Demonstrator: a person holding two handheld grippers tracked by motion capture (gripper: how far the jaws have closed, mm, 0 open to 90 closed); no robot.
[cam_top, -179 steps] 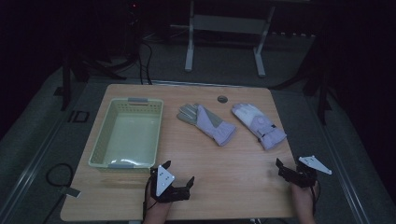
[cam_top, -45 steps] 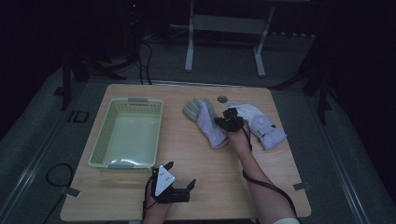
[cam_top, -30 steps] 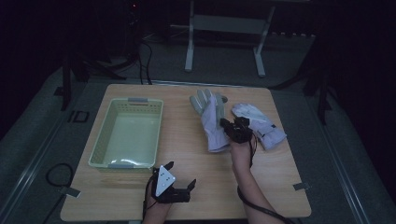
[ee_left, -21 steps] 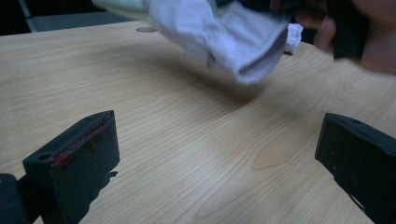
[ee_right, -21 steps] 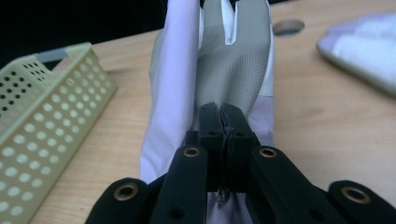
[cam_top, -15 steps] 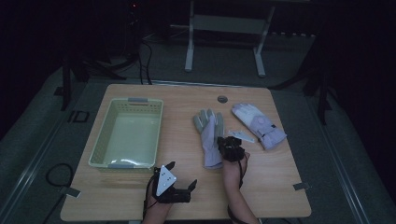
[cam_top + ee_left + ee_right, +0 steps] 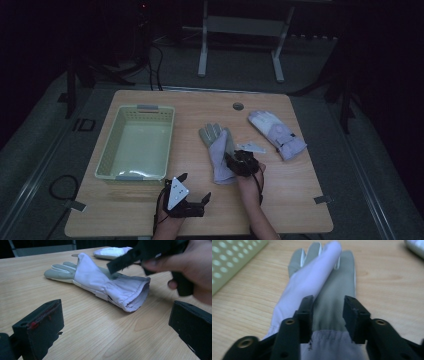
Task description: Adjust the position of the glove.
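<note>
Lilac-and-grey glove (image 7: 218, 152) flat, cuff gathered | right gripper (image 7: 239, 161) half open over it | left gripper (image 7: 192, 194) wide

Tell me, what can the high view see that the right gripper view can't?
High view alone: the whole table, the left tool resting near its front edge, and a small round thing at the far edge. Right gripper view alone: a close look at its own tool, jaws apart over the near glove's wrist with a gap each side. Both share: the near glove, a second glove to its right, the basket and the right tool.
</note>
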